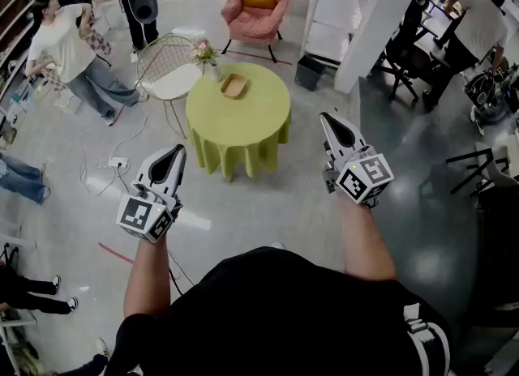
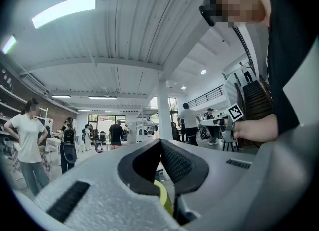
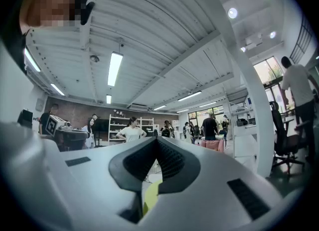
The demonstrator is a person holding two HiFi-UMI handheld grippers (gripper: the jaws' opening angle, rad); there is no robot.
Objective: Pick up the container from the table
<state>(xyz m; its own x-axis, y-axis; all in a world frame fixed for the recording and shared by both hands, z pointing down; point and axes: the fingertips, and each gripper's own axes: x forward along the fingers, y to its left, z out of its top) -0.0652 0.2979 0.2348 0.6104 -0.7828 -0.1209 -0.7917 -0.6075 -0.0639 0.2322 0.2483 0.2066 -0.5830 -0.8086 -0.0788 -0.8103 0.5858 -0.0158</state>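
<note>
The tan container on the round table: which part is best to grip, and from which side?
Grip the near rim of the container, one jaw inside and one outside, coming down from above on the person's side. It looks shallow and open-topped, lying flat on the table. The flower vase stands close at its far left in the head view, so avoid that side.

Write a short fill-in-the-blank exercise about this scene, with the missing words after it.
1. The wooden container lies on a ____ table with a yellow-green cloth.
2. The vase beside the container holds ____.
3. The left gripper and the right gripper are both empty, with their jaws ____.
4. Beyond the table stands a ____ armchair.

Missing words: round; flowers; shut; pink.
</note>
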